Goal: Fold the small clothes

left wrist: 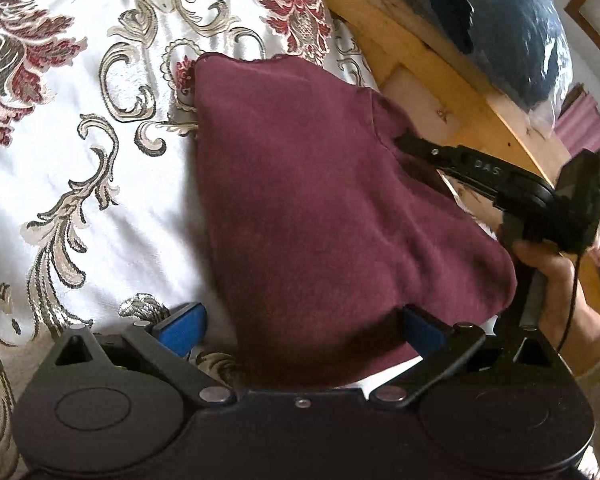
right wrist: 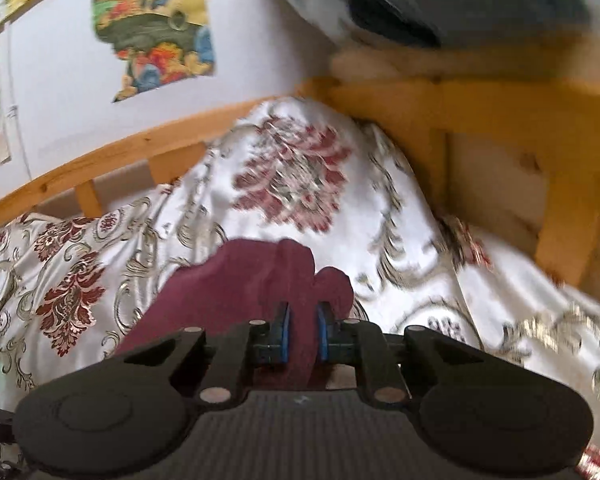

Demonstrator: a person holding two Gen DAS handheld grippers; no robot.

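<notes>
The right gripper (right wrist: 303, 334) pinches a fold of the maroon garment (left wrist: 320, 208). The left gripper (left wrist: 300, 324) stands wide, the cloth's near edge between its fingers. The garment lies on the patterned bedspread (left wrist: 80, 140), beside the wooden bed frame (left wrist: 440, 92).

Bedspread (left wrist: 80, 208) open leftward; wooden frame (left wrist: 452, 92) blocks right

Left claw (left wrist: 300, 328) seemingly agape, right claw (right wrist: 303, 334) pinched.

Matt maroon knit garment (left wrist: 320, 216) on glossy brocade bedspread (left wrist: 80, 200); bare wooden frame (left wrist: 432, 76).
</notes>
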